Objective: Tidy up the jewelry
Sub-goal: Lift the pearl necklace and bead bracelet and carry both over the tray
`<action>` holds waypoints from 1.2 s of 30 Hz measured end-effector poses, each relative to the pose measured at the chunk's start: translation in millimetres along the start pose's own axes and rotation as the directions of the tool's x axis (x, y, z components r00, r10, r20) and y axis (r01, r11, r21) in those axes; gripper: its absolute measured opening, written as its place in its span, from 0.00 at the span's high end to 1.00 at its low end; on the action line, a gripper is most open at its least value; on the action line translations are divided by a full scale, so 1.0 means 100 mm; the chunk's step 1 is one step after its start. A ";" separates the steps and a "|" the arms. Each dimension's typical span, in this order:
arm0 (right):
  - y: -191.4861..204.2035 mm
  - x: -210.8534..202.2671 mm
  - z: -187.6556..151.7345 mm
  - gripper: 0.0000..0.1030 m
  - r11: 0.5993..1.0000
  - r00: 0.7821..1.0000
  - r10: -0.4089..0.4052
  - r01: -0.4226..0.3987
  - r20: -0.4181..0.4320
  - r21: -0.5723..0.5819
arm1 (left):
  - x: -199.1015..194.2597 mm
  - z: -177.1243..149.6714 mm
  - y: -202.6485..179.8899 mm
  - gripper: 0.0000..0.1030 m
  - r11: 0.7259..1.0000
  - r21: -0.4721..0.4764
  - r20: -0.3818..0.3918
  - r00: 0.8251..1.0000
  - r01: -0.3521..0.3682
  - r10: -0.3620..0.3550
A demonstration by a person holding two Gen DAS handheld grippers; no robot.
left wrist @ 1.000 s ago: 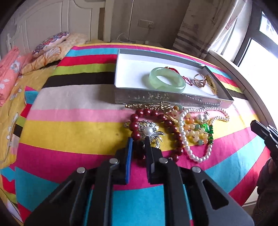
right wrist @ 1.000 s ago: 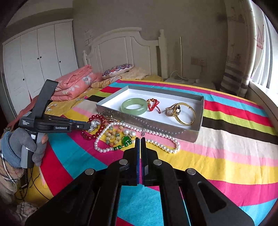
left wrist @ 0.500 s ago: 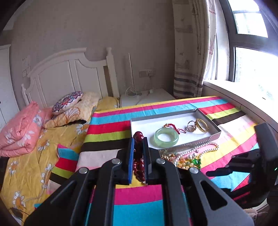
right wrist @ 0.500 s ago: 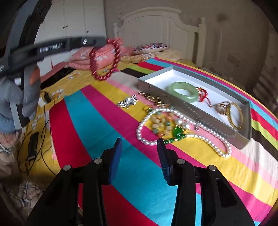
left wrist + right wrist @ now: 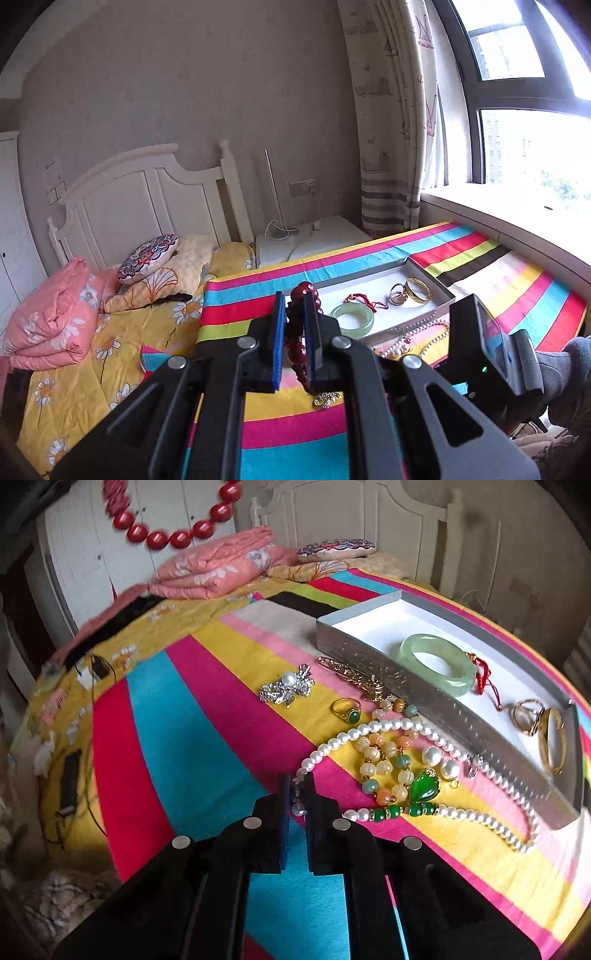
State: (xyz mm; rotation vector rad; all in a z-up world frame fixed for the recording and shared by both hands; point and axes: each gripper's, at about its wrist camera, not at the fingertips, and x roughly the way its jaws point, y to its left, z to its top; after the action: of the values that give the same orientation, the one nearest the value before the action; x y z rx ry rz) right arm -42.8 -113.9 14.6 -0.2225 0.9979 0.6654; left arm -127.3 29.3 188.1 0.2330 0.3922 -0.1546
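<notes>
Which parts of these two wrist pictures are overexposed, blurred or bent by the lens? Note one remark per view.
Left wrist view: the window is blown out to white, and the curtain and wall bow with the fisheye lens. Right wrist view: the red bead bracelet near the top edge is smeared by motion blur, while the pearl necklace and the jade bangle stay sharp.

A striped blanket [image 5: 207,716] carries the silver tray [image 5: 373,657], brooch [image 5: 286,688], ring [image 5: 347,709] and pearl necklace [image 5: 491,775].

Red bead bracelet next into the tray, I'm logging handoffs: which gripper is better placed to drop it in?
Left. The left gripper is shut on the red bead bracelet, lifted before the tray; the right gripper pinches the pearl necklace.
</notes>
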 end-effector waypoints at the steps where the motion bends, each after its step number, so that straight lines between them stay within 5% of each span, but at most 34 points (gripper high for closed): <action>1: -0.08 -0.07 -0.01 0.94 0.997 0.998 0.048 -0.050 0.034 0.060 | -0.01 0.00 0.01 0.91 1.000 0.003 -0.001 1.000 0.001 -0.001; 3: -0.22 -0.26 -0.02 0.94 0.971 0.978 0.162 -0.182 0.135 0.155 | -0.01 0.02 -0.02 0.91 1.000 0.014 -0.002 1.000 0.003 -0.003; 6: -0.43 -0.59 -0.01 0.94 0.906 0.917 0.269 -0.344 0.294 0.246 | 0.01 0.04 -0.11 0.91 0.999 0.043 -0.003 1.000 0.004 -0.004; 10: -0.69 -1.03 0.04 0.94 0.836 0.833 0.291 -0.461 0.470 0.299 | 0.08 0.11 -0.27 0.91 0.997 0.068 -0.001 1.000 0.020 -0.020; 13: -0.77 -1.33 0.13 0.94 0.827 0.792 0.273 -0.483 0.546 0.288 | 0.13 0.18 -0.38 0.91 0.996 0.086 0.002 0.999 0.037 -0.037; 24: -0.92 -2.09 0.54 0.94 0.899 0.779 0.159 -0.367 0.607 0.236 | 0.38 0.62 -0.68 0.91 0.988 0.140 0.015 0.997 0.070 -0.073; 36: -1.36 -1.84 0.93 0.94 0.905 0.812 0.060 -0.291 0.581 0.312 | 1.49 0.73 -0.62 0.91 0.993 0.107 -0.129 0.991 0.047 -0.033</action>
State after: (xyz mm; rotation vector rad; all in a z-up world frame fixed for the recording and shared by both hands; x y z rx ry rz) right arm 37.9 -253.4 201.6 0.4145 0.5573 0.6357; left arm 23.4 -65.0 182.9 0.3444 0.5161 -0.2014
